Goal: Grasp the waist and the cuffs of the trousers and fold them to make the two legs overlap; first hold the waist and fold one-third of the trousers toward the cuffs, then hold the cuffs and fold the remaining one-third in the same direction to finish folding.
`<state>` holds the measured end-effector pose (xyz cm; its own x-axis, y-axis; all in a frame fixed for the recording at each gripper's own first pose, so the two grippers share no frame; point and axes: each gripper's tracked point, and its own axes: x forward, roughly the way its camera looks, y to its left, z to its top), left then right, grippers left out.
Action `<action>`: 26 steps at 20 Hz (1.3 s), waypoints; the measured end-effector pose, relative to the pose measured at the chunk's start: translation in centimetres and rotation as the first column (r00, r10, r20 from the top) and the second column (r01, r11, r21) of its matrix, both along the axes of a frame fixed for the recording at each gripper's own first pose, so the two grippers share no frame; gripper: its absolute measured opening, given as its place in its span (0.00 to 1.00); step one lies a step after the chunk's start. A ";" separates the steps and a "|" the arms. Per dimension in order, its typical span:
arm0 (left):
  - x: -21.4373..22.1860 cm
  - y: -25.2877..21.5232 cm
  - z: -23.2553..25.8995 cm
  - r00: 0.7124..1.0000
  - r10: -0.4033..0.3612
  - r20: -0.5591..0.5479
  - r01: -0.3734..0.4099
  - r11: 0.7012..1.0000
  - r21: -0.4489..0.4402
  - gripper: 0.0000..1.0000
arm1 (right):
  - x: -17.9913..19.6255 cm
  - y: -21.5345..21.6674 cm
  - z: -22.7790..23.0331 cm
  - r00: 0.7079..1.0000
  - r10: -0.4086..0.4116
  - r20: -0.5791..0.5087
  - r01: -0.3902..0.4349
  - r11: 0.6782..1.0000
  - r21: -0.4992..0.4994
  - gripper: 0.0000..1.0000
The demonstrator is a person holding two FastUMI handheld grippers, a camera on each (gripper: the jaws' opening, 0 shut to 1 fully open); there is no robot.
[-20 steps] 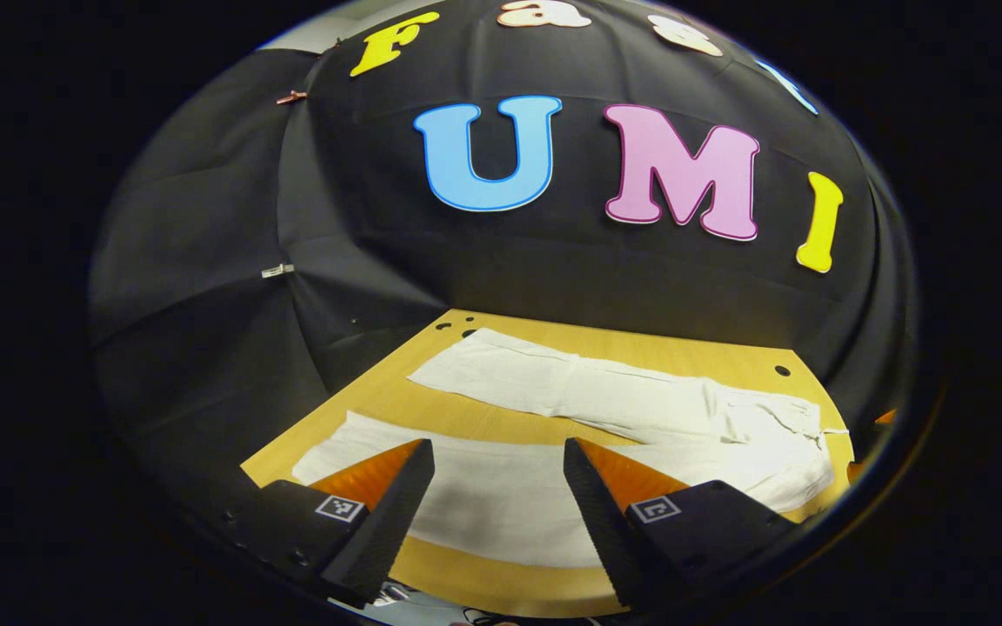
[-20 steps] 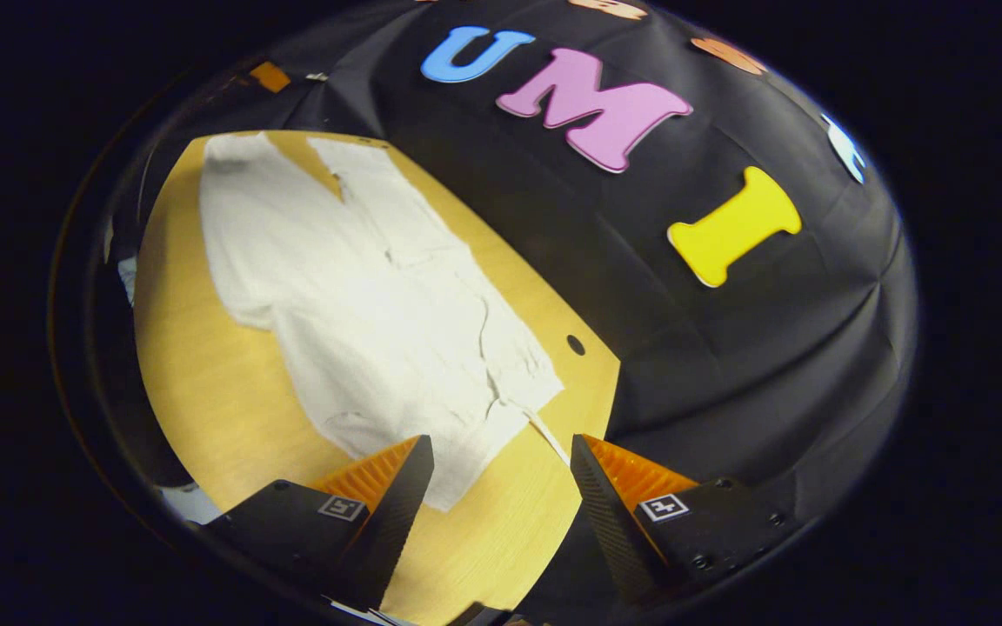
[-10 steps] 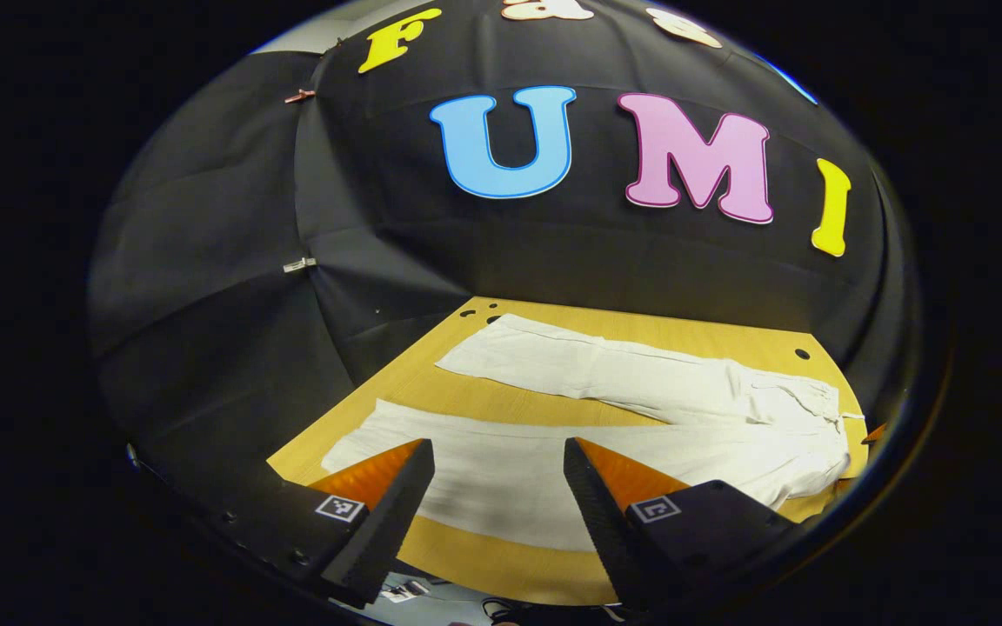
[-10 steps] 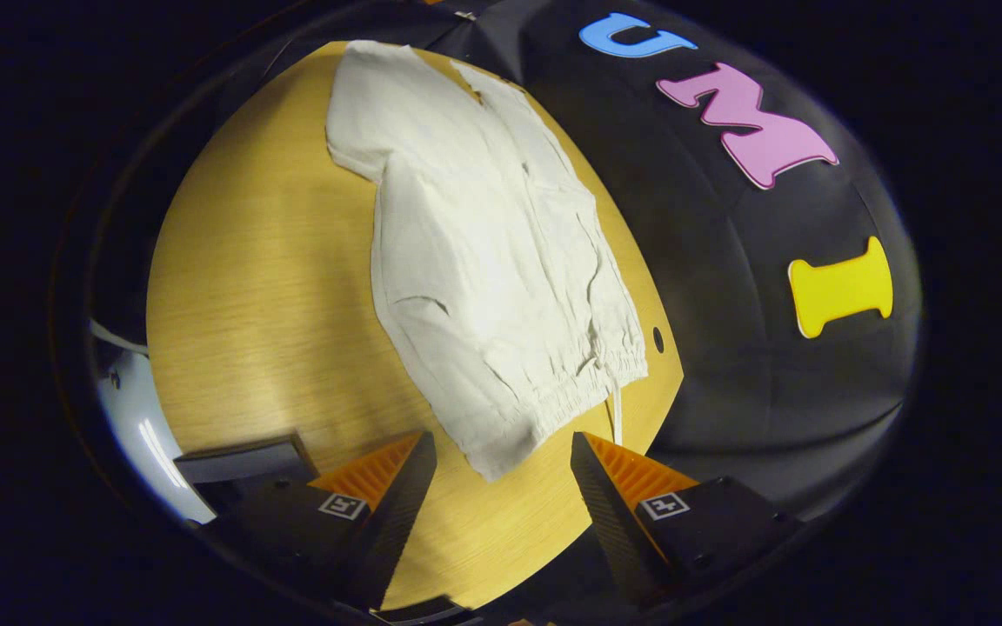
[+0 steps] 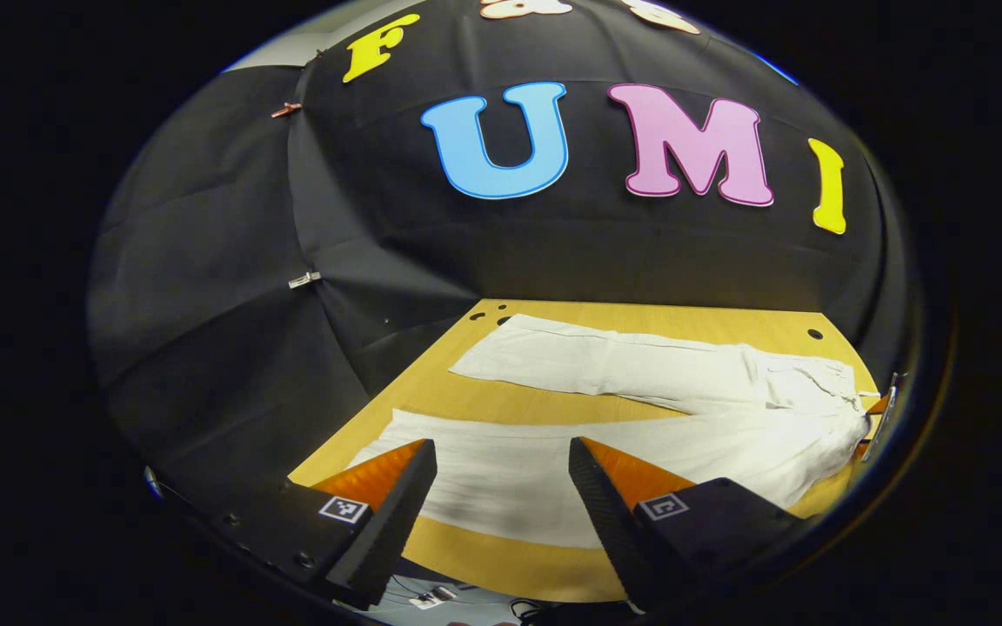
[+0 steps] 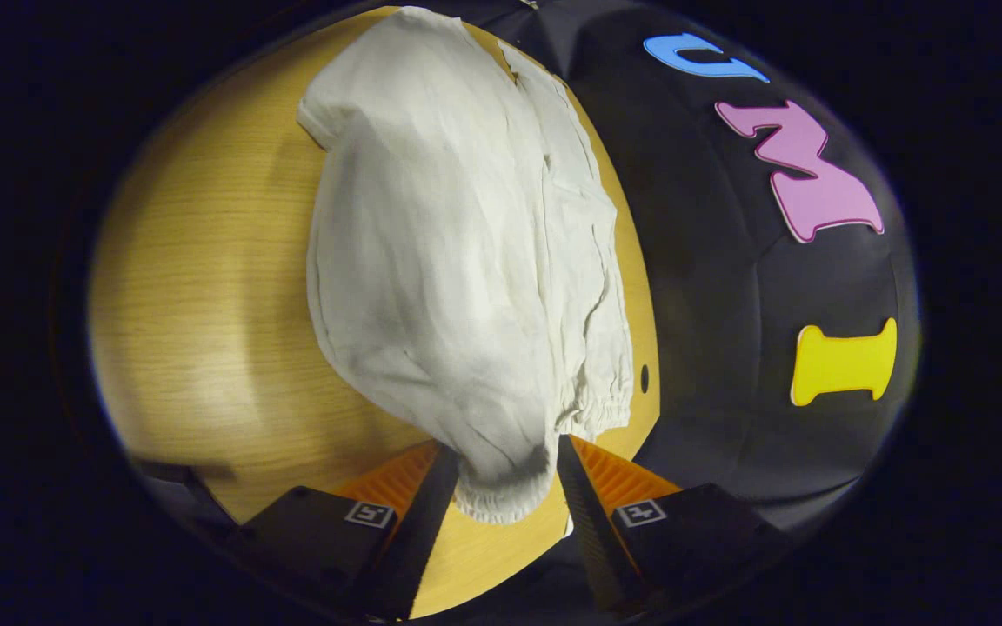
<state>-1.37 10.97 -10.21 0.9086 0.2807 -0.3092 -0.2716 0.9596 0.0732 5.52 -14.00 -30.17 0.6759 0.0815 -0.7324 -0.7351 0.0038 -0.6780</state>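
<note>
Trousers' waist (image 6: 501, 487) between right claw (image 6: 501, 487) fingers

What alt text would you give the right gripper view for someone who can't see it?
The right gripper has its two fingers on either side of the gathered waistband of white trousers, closing in on the cloth. The trousers stretch away across a light wooden table, with the black cloth wall behind them.

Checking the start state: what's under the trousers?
The white trousers lie on a wooden table, legs apart with bare wood between. The table beneath the cloth is covered. The right gripper is at the waistband.
</note>
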 end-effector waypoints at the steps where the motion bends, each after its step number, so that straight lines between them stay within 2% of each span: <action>1: -0.2 0.5 -0.2 1.000 0.008 -0.010 -0.008 1.000 0.004 0.97 | -0.2 0.0 -0.3 0.999 -0.015 -0.037 0.015 1.000 -0.002 0.65; 2: -0.6 1.2 -0.6 1.000 0.016 -0.021 -0.016 1.000 0.012 0.97 | -0.5 0.0 -0.6 0.997 -0.024 -0.067 0.024 1.000 -0.014 0.60; 3: -0.8 1.9 -0.8 0.999 0.018 -0.034 -0.018 1.000 0.025 0.97 | -0.6 0.3 -1.0 0.995 -0.029 -0.099 0.027 0.999 -0.031 0.40; 5: -1.0 3.4 -1.9 0.999 -0.014 -0.051 0.019 0.996 0.091 0.97 | -0.5 0.2 -1.2 0.987 -0.059 -0.152 0.048 0.996 -0.073 0.24; 6: -1.0 4.4 -2.6 0.997 -0.034 -0.076 0.045 0.988 0.148 0.97 | -0.4 0.5 -1.0 0.980 -0.093 -0.177 0.078 0.993 -0.093 0.33; 9: -1.4 8.1 -5.7 0.980 -0.084 -0.179 0.140 0.934 0.328 0.97 | -0.1 0.7 -1.3 0.948 -0.132 -0.289 0.101 0.988 -0.118 0.08; 10: -1.2 9.2 -6.4 0.972 -0.112 -0.206 0.182 0.915 0.361 0.97 | 0.0 0.8 -1.8 0.936 -0.136 -0.325 0.100 0.987 -0.124 0.09; 11: -1.0 10.6 -7.6 0.961 -0.140 -0.237 0.226 0.893 0.388 0.97 | -0.2 0.7 -1.3 0.930 -0.129 -0.345 0.084 0.986 -0.143 0.05; 12: -1.0 12.4 -9.1 0.947 -0.147 -0.286 0.264 0.862 0.432 0.97 | 0.1 0.7 -1.5 0.930 -0.117 -0.349 0.064 0.985 -0.159 0.05; 14: -1.1 16.7 -12.2 0.912 -0.120 -0.391 0.332 0.777 0.535 0.97 | 0.0 0.7 -1.5 0.932 -0.117 -0.344 0.056 0.981 -0.184 0.05; 15: -1.0 18.2 -13.6 0.892 -0.118 -0.435 0.368 0.748 0.552 0.97 | 0.0 0.6 -1.5 0.932 -0.126 -0.340 0.061 0.979 -0.196 0.05; 17: -0.5 20.8 -16.7 0.852 -0.126 -0.508 0.423 0.737 0.527 0.97 | 0.1 0.7 -1.6 0.930 -0.130 -0.344 0.053 0.973 -0.225 0.05; 18: -0.5 22.0 -17.4 0.836 -0.121 -0.534 0.444 0.722 0.531 0.97 | 0.0 0.7 -1.6 0.928 -0.132 -0.350 0.045 0.968 -0.245 0.05; 19: -0.1 23.1 -17.6 0.824 -0.121 -0.553 0.468 0.694 0.547 0.97 | 0.0 0.8 -1.6 0.925 -0.133 -0.355 0.037 0.964 -0.264 0.05; 21: 0.9 24.0 -18.4 0.789 -0.158 -0.594 0.536 0.650 0.539 0.97 | 0.0 0.8 -1.6 0.924 -0.139 -0.355 0.031 0.955 -0.293 0.05; 22: 1.4 24.3 -19.0 0.765 -0.177 -0.620 0.566 0.643 0.516 0.97 | 0.0 0.8 -1.6 0.925 -0.138 -0.355 0.026 0.953 -0.303 0.05; 24: 3.3 25.1 -18.9 0.741 -0.208 -0.638 0.608 0.612 0.506 0.95 | 0.1 0.9 -1.6 0.925 -0.128 -0.358 0.008 0.947 -0.320 0.05; 25: 4.0 24.9 -18.8 0.725 -0.228 -0.650 0.637 0.583 0.504 0.95 | 0.0 0.8 -1.6 0.924 -0.132 -0.359 0.008 0.945 -0.327 0.05; 26: 4.5 24.6 -18.7 0.704 -0.246 -0.666 0.671 0.539 0.509 0.95 | 0.0 0.8 -1.6 0.922 -0.140 -0.360 0.015 0.944 -0.331 0.05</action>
